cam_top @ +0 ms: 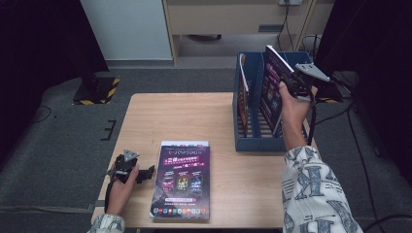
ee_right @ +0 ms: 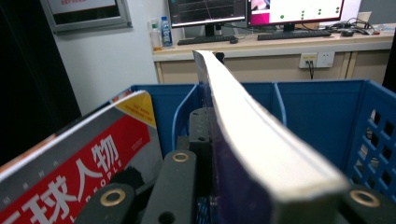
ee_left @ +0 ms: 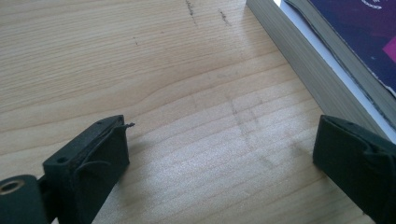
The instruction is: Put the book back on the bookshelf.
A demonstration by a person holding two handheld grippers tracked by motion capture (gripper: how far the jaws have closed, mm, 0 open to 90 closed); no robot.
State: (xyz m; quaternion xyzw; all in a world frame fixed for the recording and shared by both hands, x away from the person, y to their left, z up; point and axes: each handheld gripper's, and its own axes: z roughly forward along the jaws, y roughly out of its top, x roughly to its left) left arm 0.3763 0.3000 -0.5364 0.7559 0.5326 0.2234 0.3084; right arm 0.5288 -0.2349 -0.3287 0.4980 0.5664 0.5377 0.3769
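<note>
A thick purple-covered book point(cam_top: 271, 86) stands on edge, tilted, over the middle slot of a blue file rack point(cam_top: 257, 142). My right gripper point(cam_top: 291, 83) is shut on its upper part. In the right gripper view the book's pale page edge point(ee_right: 243, 126) runs away from my right gripper point(ee_right: 273, 198) between the two black jaws, above the blue rack point(ee_right: 317, 116). A second purple book point(cam_top: 182, 179) lies flat on the wooden table point(cam_top: 160, 116). My left gripper point(cam_top: 144, 173) rests open just left of it. The left gripper point(ee_left: 219, 154) stands wide over bare wood, the flat book's page edge point(ee_left: 322, 77) at its right.
A red-covered magazine point(ee_right: 93, 163) leans in the rack's left slot point(cam_top: 243, 92). The rack stands at the table's back right corner. Beyond the table lie grey carpet, a desk with monitors point(ee_right: 205, 11) and cables on the floor.
</note>
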